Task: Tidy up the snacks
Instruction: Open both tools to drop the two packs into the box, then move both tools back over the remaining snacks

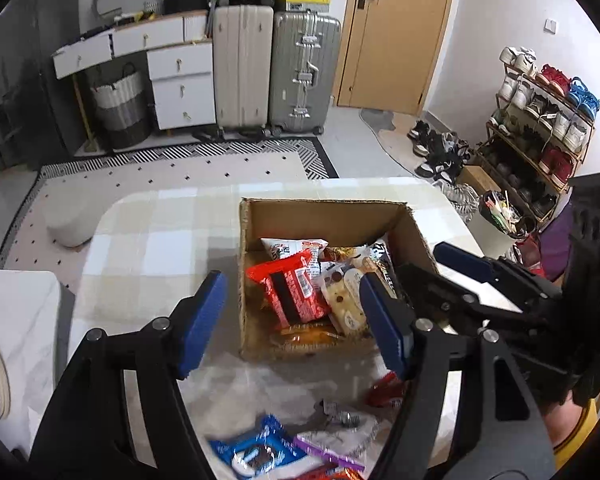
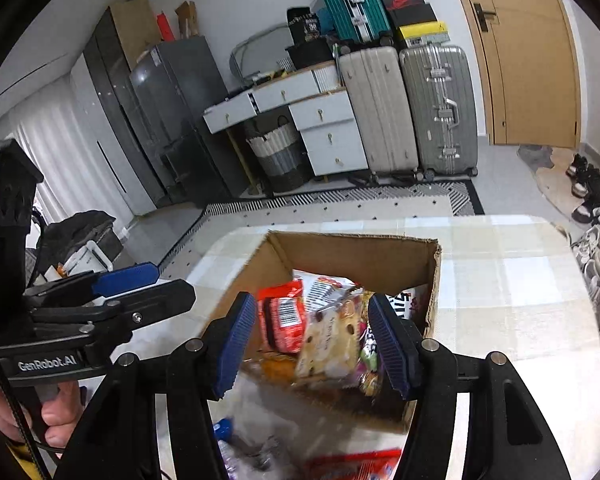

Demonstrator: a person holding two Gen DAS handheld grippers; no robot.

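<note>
Two blue-padded grippers are seen over a checked table (image 1: 148,248) on which an open cardboard box (image 1: 324,216) stands.

In the left wrist view, the left gripper (image 1: 292,320) is held above the box's near edge with its jaws spread wide and nothing between the pads. The box lies straight ahead of and beneath the fingers; a red snack packet (image 1: 296,292) and a pale speckled packet (image 1: 346,304) are seen inside it, framed by the gap. Loose snacks, among them a blue packet (image 1: 256,454), lie on the table nearer the camera, below the claw. The right gripper (image 1: 416,264) reaches in from the right, over the box's right wall.

In the right wrist view, the right gripper (image 2: 314,344) is shown partly open above the box (image 2: 352,250), and no packet is pinched; the red packet (image 2: 282,320) and the pale packet (image 2: 332,340) lie in the box behind the gap. The left gripper (image 2: 156,280) is seen at the left, beside the box, held by a hand (image 2: 52,412).
</note>
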